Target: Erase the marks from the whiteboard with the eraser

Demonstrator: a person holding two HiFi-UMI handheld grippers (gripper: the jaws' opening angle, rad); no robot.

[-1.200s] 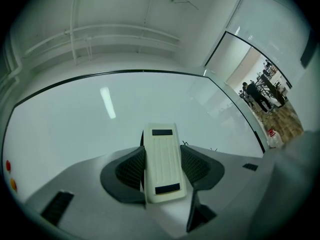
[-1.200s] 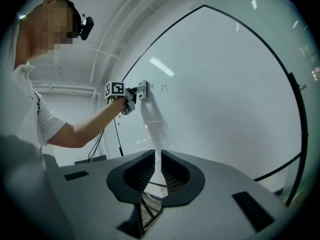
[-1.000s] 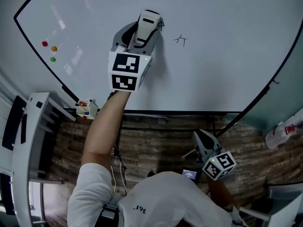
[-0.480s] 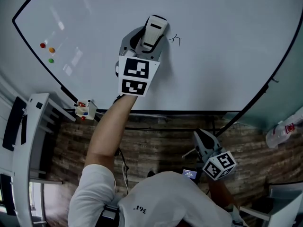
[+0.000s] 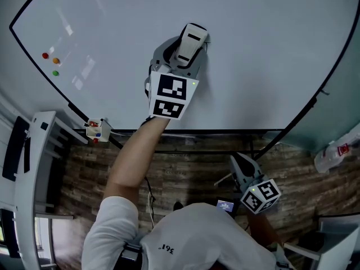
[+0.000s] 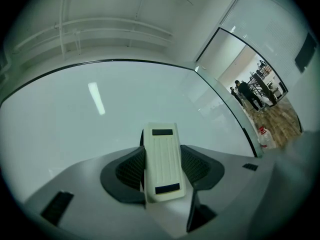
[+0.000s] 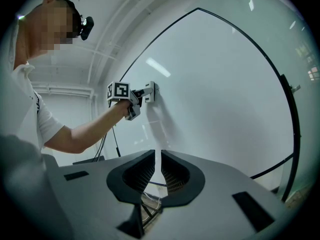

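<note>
The whiteboard [image 5: 270, 49] fills the upper head view, and no written marks show on it. My left gripper [image 5: 190, 45] is shut on the white eraser [image 5: 191, 40], whose far face presses flat against the board. In the left gripper view the eraser [image 6: 162, 164] stands upright between the dark pads [image 6: 131, 170], with blank whiteboard [image 6: 90, 119] beyond it. My right gripper [image 5: 238, 163] hangs low near the person's waist, away from the board. Its jaws [image 7: 157, 171] are shut with nothing between them. That view also catches the left gripper [image 7: 142, 97] at the board.
Three small round magnets [image 5: 49, 62] sit at the board's left. A little holder with markers [image 5: 97, 129] hangs at the lower left frame. A white rack [image 5: 31, 173] stands at the left, a plastic bottle [image 5: 333, 156] at the right. People [image 6: 247, 93] stand far off.
My left gripper has slid right along the board with the eraser, over the two written marks. Those marks no longer show. The right gripper has stayed put.
</note>
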